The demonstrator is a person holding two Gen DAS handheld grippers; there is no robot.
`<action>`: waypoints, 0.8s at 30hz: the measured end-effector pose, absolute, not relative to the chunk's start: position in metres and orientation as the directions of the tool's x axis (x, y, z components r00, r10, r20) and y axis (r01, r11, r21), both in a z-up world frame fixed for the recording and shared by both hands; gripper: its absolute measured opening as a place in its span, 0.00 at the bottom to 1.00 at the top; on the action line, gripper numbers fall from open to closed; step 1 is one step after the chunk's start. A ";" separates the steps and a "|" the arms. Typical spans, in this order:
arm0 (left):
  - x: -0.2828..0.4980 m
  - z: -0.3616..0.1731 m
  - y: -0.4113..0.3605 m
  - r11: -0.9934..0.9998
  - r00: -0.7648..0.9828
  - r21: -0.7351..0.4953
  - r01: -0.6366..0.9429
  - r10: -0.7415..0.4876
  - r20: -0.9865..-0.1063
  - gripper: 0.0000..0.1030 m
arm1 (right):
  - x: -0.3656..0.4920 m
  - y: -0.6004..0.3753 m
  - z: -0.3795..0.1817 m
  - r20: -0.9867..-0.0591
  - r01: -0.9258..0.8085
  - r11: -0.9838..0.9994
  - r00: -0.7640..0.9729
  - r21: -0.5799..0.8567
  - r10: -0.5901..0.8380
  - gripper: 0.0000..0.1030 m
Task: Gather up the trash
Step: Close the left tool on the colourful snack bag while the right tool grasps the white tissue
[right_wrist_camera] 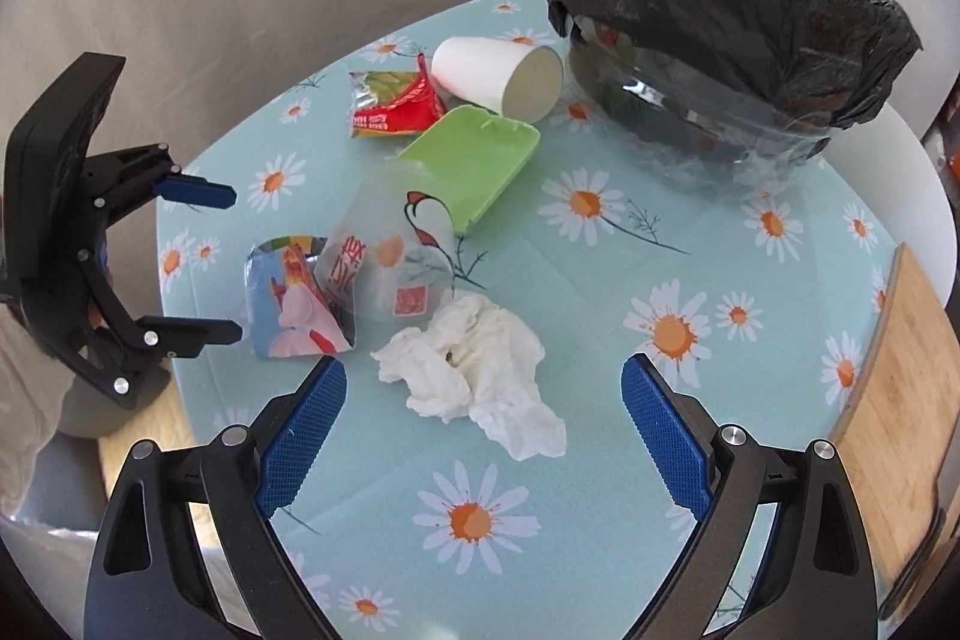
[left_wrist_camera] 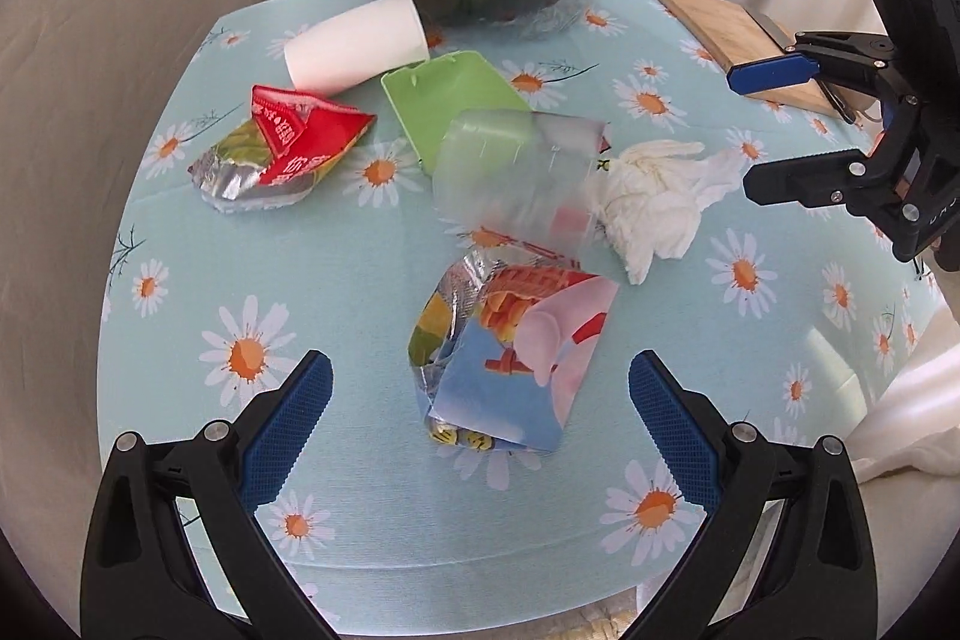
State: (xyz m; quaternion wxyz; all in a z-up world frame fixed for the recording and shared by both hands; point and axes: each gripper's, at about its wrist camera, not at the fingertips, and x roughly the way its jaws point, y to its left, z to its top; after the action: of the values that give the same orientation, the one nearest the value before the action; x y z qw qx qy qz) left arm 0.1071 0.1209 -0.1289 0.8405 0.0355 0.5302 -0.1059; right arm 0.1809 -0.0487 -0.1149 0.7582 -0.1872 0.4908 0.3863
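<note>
— What writing can you read on the trash?

— Only red characters on the clear plastic cup point(right_wrist_camera: 390, 250) and white ones on the red wrapper point(left_wrist_camera: 288, 148); I cannot read them.

— How many pieces are there?

— Six: two cups, two wrappers, one green tray point(left_wrist_camera: 447, 100) and one crumpled white tissue point(right_wrist_camera: 474, 370). The blue-pink wrapper point(left_wrist_camera: 510, 364) lies just ahead of my left tongs point(left_wrist_camera: 480, 412), the tissue just ahead of my right tongs point(right_wrist_camera: 483, 418). Both tongs are apart, holding nothing. The white paper cup point(right_wrist_camera: 498, 76) lies on its side beside the black-lined bin point(right_wrist_camera: 720, 58), beyond everything.
</note>
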 end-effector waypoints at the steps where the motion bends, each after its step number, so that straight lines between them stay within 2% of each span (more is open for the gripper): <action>1: 0.107 -0.131 0.123 0.975 0.418 -0.057 0.213 -0.144 -0.897 0.94 | 0.184 -0.046 -0.121 -0.892 -0.770 0.630 0.212 0.099 0.399 0.86; 11: 0.111 -0.155 0.120 0.962 0.398 -0.071 0.263 -0.176 -0.900 0.94 | 0.204 -0.024 -0.176 -0.918 -0.787 0.596 0.105 0.158 0.382 0.86; 15: 0.116 -0.169 0.118 0.960 0.383 -0.088 0.268 -0.190 -0.904 0.94 | 0.200 -0.018 -0.188 -0.927 -0.816 0.562 0.096 0.135 0.362 0.93; 19: 0.119 -0.179 0.112 0.957 0.385 -0.033 0.287 -0.147 -0.911 0.94 | 0.185 -0.005 -0.193 -0.942 -0.865 0.501 0.160 0.010 0.295 0.93; 21: 0.117 -0.179 0.108 0.952 0.405 0.013 0.305 -0.117 -0.907 0.96 | 0.184 -0.004 -0.191 -0.943 -0.862 0.506 0.153 0.019 0.296 0.94; 24: 0.114 -0.179 0.110 0.951 0.432 0.010 0.309 -0.131 -0.892 0.96 | 0.183 0.000 -0.188 -0.947 -0.860 0.510 0.152 0.013 0.282 0.94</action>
State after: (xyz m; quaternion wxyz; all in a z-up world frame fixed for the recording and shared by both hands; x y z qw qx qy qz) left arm 0.1143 0.1105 -0.1793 0.8418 0.0863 0.5166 -0.1306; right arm 0.1832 -0.0002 -0.1881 0.7039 -0.2841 0.5093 0.4056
